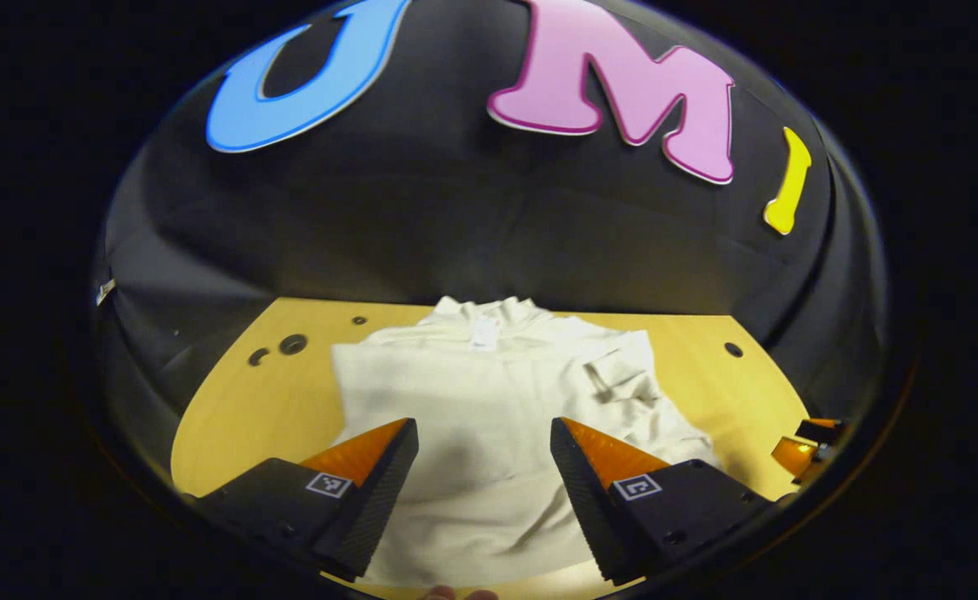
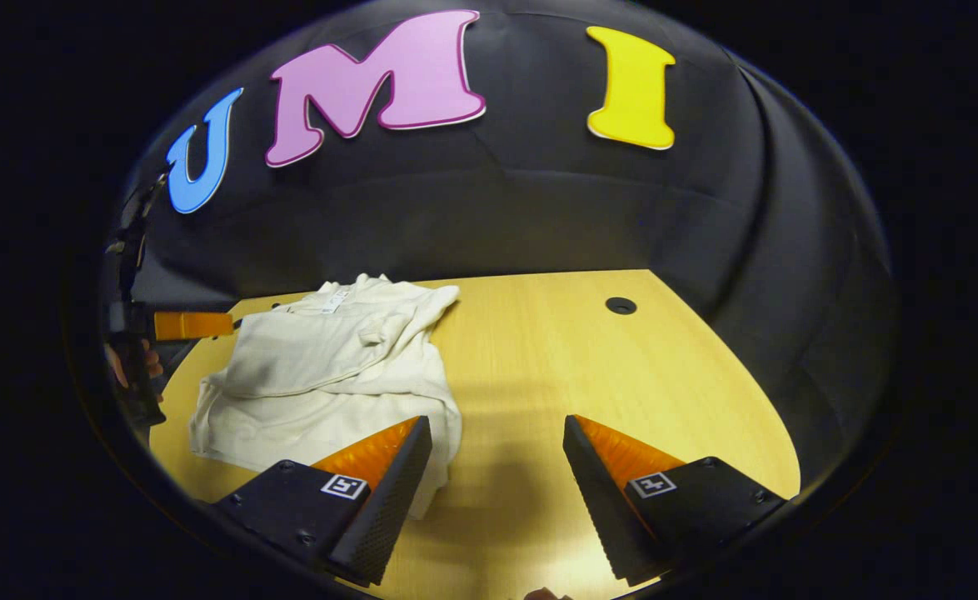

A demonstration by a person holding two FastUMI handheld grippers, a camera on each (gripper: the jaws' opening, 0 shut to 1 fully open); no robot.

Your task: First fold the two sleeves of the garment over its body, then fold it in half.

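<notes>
A cream-white garment (image 1: 489,408) lies flat on the wooden table (image 1: 256,408), collar toward the far wall, with both sleeves folded over its body. My left gripper (image 1: 483,433) hangs open above the garment's lower middle, nothing between its fingers. In the right gripper view the same garment (image 2: 331,375) lies at the left on the table (image 2: 589,367). My right gripper (image 2: 497,429) is open over bare wood just right of the garment's near hem. The left gripper (image 2: 193,325) appears at the far left of that view, held by a hand.
The booth's black cloth wall closes the table on the far side and both sides. Round holes (image 1: 292,343) sit in the tabletop near the back left, another hole (image 2: 620,305) at the back right. The right gripper's tip (image 1: 801,454) shows at the right edge.
</notes>
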